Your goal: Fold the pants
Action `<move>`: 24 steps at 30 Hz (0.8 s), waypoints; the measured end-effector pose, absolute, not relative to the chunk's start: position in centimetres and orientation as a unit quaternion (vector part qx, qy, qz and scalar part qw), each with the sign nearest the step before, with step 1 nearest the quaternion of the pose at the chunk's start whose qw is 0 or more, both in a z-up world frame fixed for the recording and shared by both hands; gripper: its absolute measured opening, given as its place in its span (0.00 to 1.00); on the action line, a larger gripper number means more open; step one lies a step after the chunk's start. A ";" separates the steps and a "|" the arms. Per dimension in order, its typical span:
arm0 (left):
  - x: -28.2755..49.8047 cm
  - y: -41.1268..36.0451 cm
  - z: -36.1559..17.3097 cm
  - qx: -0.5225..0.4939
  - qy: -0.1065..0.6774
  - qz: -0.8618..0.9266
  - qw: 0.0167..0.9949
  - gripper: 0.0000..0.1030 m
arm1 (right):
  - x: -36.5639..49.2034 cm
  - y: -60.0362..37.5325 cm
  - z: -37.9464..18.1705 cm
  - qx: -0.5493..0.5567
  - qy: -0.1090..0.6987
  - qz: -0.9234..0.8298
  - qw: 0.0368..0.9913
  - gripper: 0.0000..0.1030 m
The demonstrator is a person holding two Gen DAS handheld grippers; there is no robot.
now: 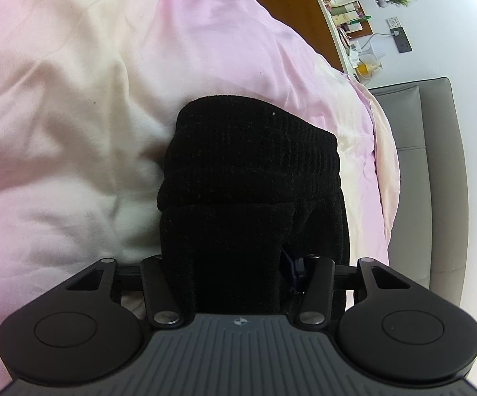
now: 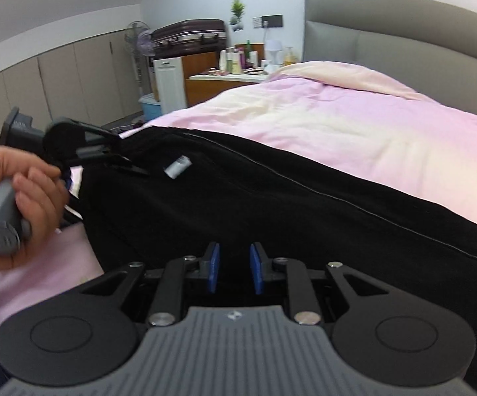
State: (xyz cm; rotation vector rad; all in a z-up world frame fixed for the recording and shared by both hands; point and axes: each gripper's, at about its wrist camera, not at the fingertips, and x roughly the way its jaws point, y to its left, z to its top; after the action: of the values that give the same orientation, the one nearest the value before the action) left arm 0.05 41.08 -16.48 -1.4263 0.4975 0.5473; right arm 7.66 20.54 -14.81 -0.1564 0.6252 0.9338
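Note:
Black pants (image 2: 271, 198) lie across a pink and cream bedspread (image 2: 354, 125). In the left wrist view the ribbed waistband (image 1: 251, 151) lies ahead and black fabric fills the space between the fingers of my left gripper (image 1: 238, 274), which is shut on the pants. The left gripper also shows in the right wrist view (image 2: 119, 161), held by a hand at the pants' left end. My right gripper (image 2: 235, 272) sits at the near edge of the pants; its blue pads (image 2: 256, 274) stand a little apart with nothing between them. A white tag (image 2: 177, 166) lies on the fabric.
A grey padded headboard (image 2: 403, 26) stands at the bed's head. A bedside table with bottles (image 2: 238, 62), a suitcase (image 2: 189, 38), a fan (image 2: 137, 39) and a blue bin (image 2: 149, 105) stand beyond the bed. The person's hand (image 2: 23, 198) is at left.

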 end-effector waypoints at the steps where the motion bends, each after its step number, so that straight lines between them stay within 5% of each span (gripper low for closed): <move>1: 0.0 41.1 -16.5 -0.640 0.222 0.244 0.694 0.56 | 7.6 21.8 -14.7 -0.073 0.297 0.448 0.840 0.16; 9: 0.3 40.3 -15.9 -0.605 0.232 0.240 0.723 0.49 | 9.1 27.8 -19.0 -0.126 0.390 0.444 0.797 0.16; 24: 4.4 26.0 -5.9 -0.132 0.191 0.108 0.967 0.44 | 12.9 15.4 -14.4 0.086 0.381 0.408 0.825 0.23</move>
State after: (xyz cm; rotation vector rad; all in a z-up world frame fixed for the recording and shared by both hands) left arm 4.44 26.01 -5.87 -0.2663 0.3854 0.2193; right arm 12.89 15.37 -14.40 0.1821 0.8107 0.8681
